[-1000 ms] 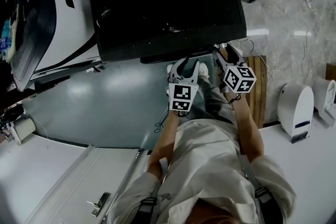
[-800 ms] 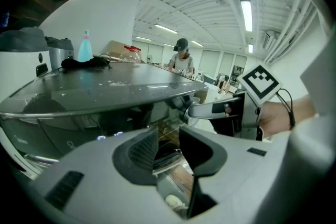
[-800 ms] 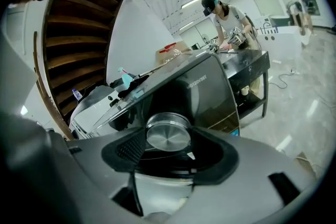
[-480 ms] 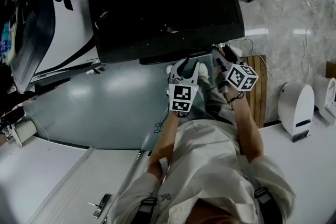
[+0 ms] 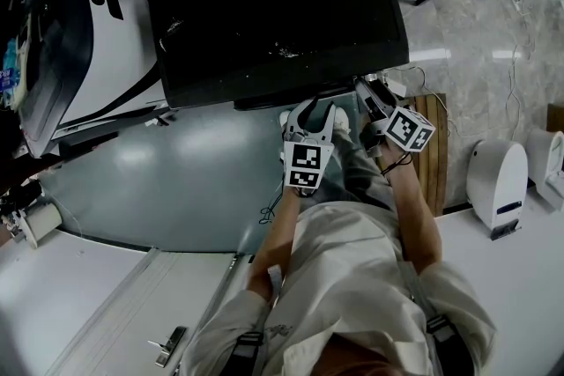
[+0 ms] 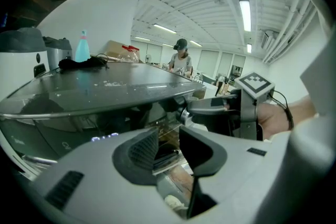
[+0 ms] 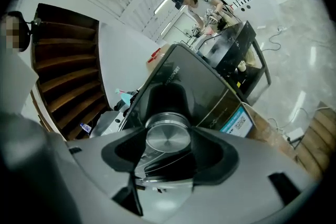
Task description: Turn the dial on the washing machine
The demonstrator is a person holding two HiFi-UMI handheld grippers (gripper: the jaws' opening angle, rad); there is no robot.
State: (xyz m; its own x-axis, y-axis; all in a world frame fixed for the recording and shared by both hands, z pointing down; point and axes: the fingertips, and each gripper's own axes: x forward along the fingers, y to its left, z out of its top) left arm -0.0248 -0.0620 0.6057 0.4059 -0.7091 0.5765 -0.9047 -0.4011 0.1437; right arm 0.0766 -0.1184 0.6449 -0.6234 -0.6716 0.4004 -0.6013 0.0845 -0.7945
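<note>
Against the dark washing machine, right gripper pinches the silver dial; left gripper stands spread, empty.

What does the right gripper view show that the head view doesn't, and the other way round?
Only the right gripper view: the silver dial clamped between the jaws of the right gripper, plus wooden stairs. Only the head view: the left gripper, the person's arms, a white appliance. Both: the dark washing machine and the right gripper.
</note>
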